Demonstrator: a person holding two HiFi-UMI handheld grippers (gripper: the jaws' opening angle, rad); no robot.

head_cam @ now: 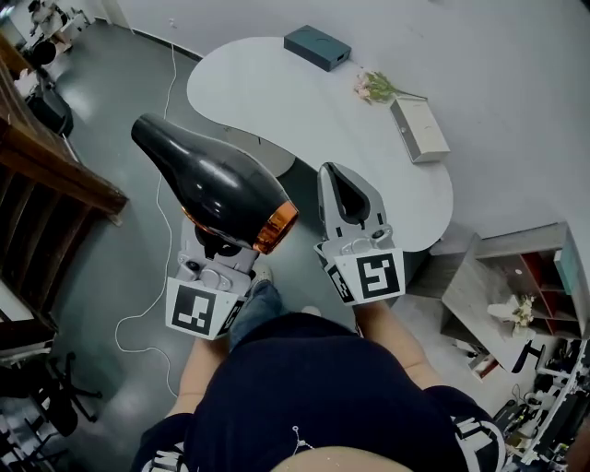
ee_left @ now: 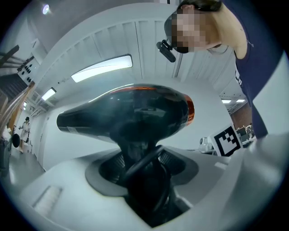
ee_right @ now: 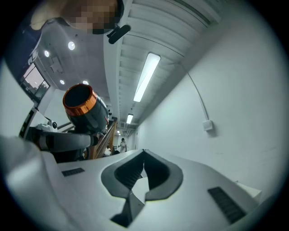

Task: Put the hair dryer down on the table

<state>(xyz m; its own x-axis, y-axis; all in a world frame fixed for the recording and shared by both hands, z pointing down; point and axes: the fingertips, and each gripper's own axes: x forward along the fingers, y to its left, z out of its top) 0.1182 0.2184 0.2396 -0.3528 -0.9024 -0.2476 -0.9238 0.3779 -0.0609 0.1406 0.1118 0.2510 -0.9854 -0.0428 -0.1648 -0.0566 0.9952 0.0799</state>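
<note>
Hair dryer (head_cam: 212,180), black, copper-ringed, clamped in left gripper (head_cam: 219,247), right gripper (head_cam: 341,180) closed

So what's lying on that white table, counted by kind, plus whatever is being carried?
Boxes: 2, the dark teal box and the white box
Flower sprig: 1
Hair dryer: 1, held in the left gripper
Total: 4

Open-plan lab or test studio, not a home; bare grey floor (head_cam: 111,120) with a loose white cable (head_cam: 172,69) trailing across it; curved white worktop (head_cam: 277,88) standing free, with a teal box (head_cam: 316,47), a sprig of flowers (head_cam: 376,88) and a white box (head_cam: 419,130) set out like props; open shelf unit (head_cam: 530,277) crowded with gear; black office chair (head_cam: 51,406); long strip light (ee_right: 146,76) in a white panelled ceiling; people (head_cam: 41,23) busy in the far corner; wooden stair rail (head_cam: 55,171) alongside.
</note>
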